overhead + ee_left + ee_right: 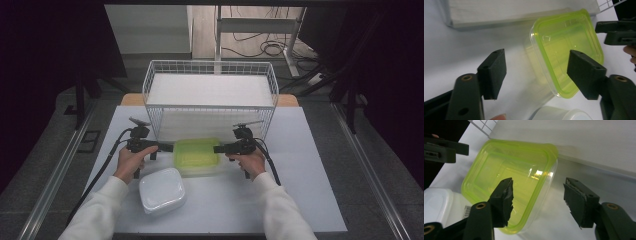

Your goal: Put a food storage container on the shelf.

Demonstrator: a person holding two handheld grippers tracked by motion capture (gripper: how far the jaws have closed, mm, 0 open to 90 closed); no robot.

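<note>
A clear plastic container with a lime-green lid sits on the white table just in front of the wire basket. My left gripper is at its left side and open, its jaws spread around the container's near edge without touching it. On the opposite side my right gripper is also open, with the container's corner between its jaws. A white lidded container lies in front of the green one, near the left forearm.
A white wire basket holding a white slab stands at the back of the table, right behind the green-lidded container. Black cables trail from both grippers toward the table's front. Dark floor and rails flank the table.
</note>
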